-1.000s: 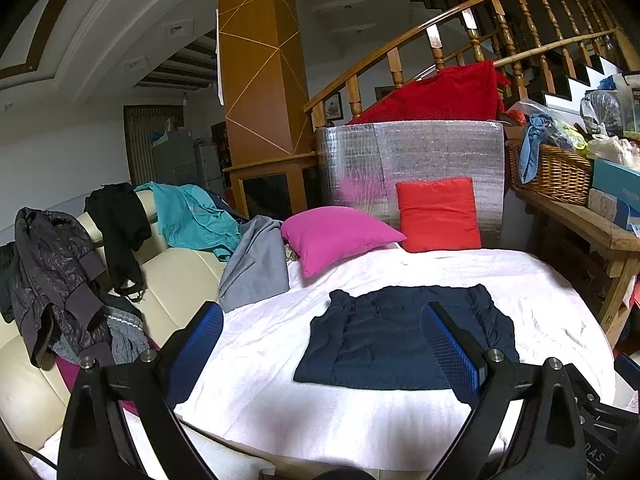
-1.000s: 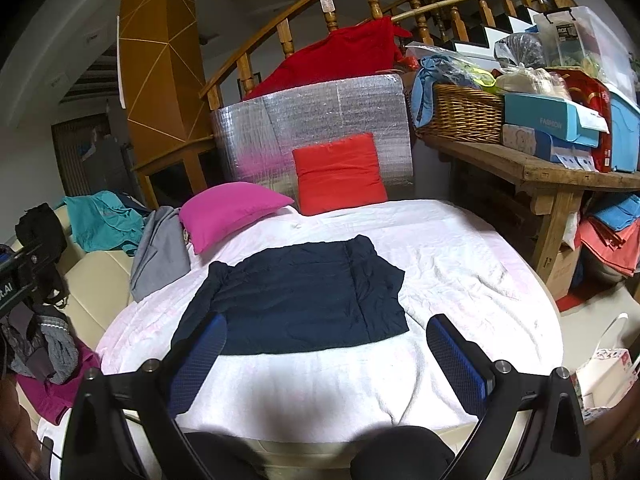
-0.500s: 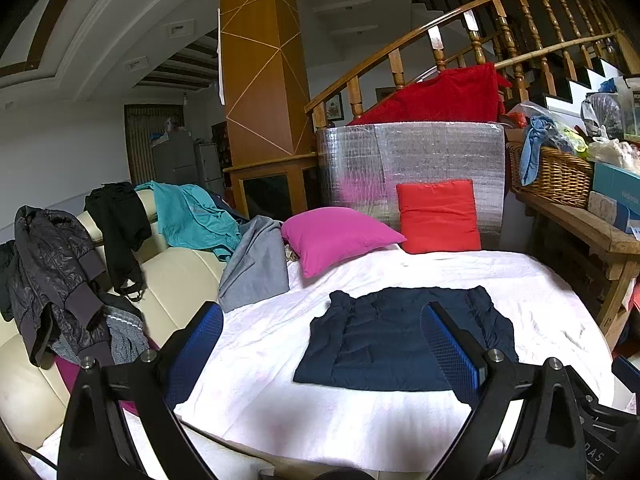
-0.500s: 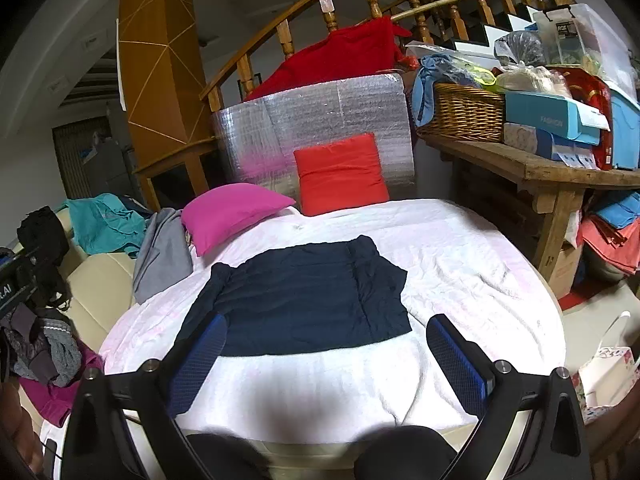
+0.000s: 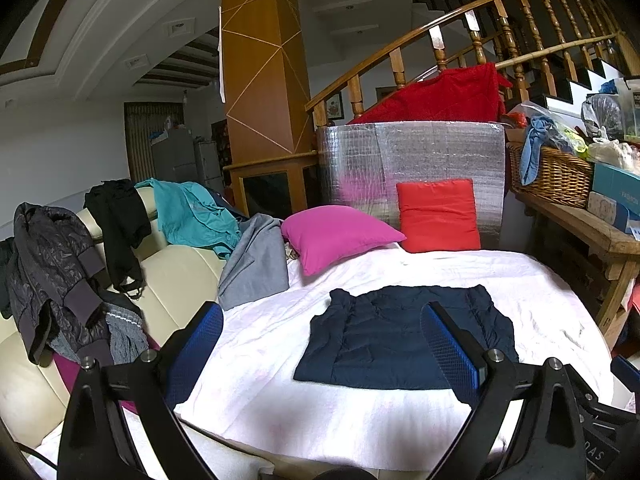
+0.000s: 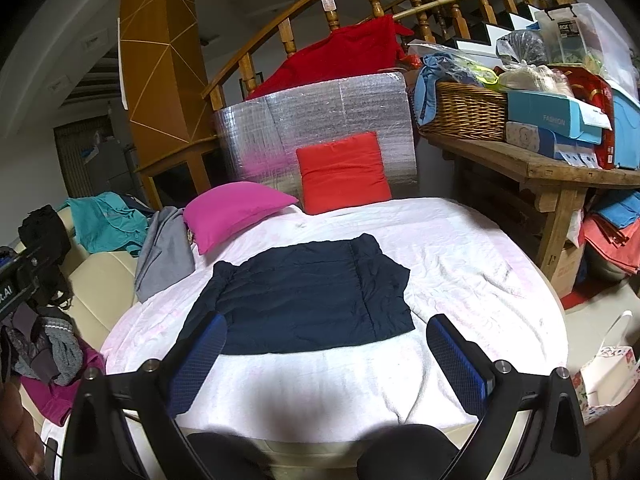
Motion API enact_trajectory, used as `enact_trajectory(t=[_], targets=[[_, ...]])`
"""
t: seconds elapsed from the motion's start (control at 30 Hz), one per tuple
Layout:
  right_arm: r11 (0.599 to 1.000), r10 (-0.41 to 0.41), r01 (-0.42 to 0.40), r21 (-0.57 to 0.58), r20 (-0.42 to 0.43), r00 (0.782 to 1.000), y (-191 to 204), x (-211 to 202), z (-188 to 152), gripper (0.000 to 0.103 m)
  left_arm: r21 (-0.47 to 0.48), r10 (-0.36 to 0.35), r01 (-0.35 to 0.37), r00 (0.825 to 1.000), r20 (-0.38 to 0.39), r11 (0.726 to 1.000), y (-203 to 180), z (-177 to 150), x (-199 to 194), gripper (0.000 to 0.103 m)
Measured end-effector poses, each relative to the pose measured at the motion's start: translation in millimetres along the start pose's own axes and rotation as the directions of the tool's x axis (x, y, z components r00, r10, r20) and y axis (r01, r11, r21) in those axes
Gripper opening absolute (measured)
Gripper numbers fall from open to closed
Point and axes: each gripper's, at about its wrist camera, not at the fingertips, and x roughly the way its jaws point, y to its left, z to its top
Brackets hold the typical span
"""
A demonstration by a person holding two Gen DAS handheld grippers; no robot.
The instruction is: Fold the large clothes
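Note:
A dark navy quilted garment lies flat, folded into a rough rectangle, in the middle of a round table covered with a white sheet. My left gripper hangs open above the table's near left edge, with nothing between its blue pads. Over the near edge my right gripper stands open too, well short of the garment and holding nothing. Part of the left gripper's body shows at the left edge of the right wrist view.
A magenta pillow and a red cushion rest at the table's far side before a silver foil board. Grey cloth, teal and dark clothes drape a cream sofa on the left. A wooden bench with a basket and boxes stands right.
Both views have shifted only slightly. The garment lies as before and both grippers stay open.

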Motion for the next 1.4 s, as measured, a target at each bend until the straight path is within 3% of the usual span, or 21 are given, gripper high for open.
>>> enact_trajectory(t=[0.6,0.9,1.4], targets=[[0.999,-0.012,0.012,-0.031,0.002,1.000,13,-1,0,0.102,-0.017,0.011,-0.011,1.000,0.016,1.000,7,-1,-2,0.099],[0.998,-0.046,0.047,-0.036,0.026,0.999,12,-2,15,0.102,-0.037,-0.026,0.027,1.000,0.015,0.999,9,7,6,0.099],[0.997,-0.048,0.047,-0.055,-0.031,0.998,25,45,29,0.102,-0.048,-0.027,0.026,1.000,-0.016,0.998,10,16,47,0.099]])
